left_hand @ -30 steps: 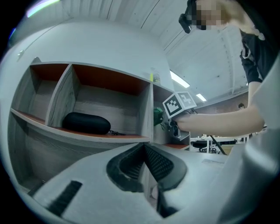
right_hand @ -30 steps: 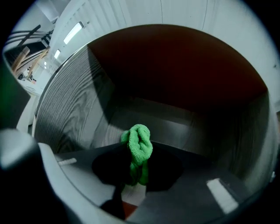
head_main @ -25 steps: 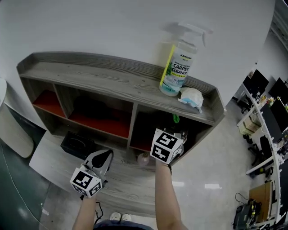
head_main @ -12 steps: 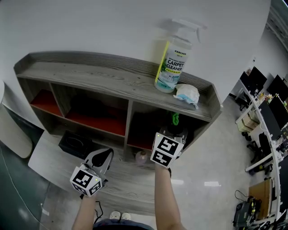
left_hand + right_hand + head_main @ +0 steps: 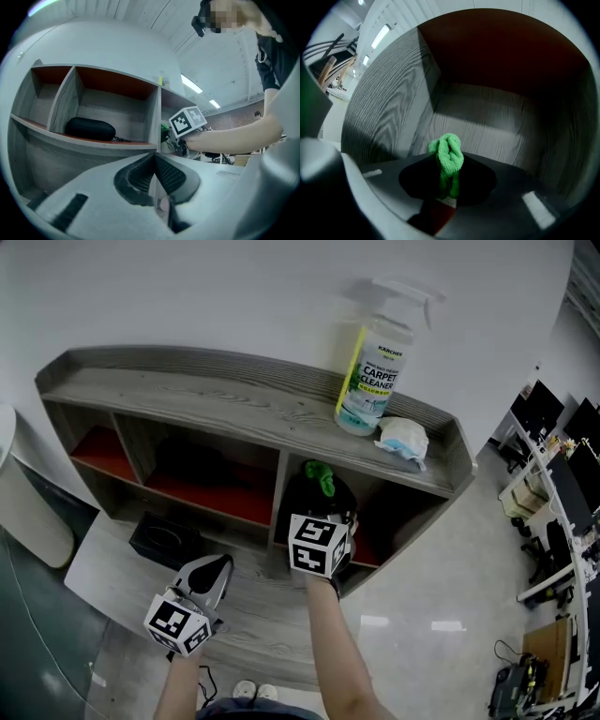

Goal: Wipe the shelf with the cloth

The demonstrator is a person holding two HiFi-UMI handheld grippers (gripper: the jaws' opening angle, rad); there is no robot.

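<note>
A grey wood-grain shelf (image 5: 234,409) with red-backed compartments stands against the white wall. My right gripper (image 5: 323,486) is shut on a green cloth (image 5: 322,476) and sits at the mouth of the right compartment. In the right gripper view the green cloth (image 5: 449,163) bunches up between the jaws, facing the compartment's grey floor (image 5: 487,122) and red back. My left gripper (image 5: 211,574) hangs low in front of the shelf, jaws shut with nothing between them; the left gripper view shows the pads (image 5: 154,176) pressed together.
A carpet cleaner spray bottle (image 5: 375,371) and a crumpled white mask (image 5: 403,442) stand on the shelf top at the right. A black case (image 5: 90,129) lies in the middle compartment. A black box (image 5: 161,538) sits on the low ledge. Office desks (image 5: 562,493) are far right.
My right gripper with the green cloth has risen and shifted left, from the lower right opening up to the compartment mouth. The left gripper has barely moved.
</note>
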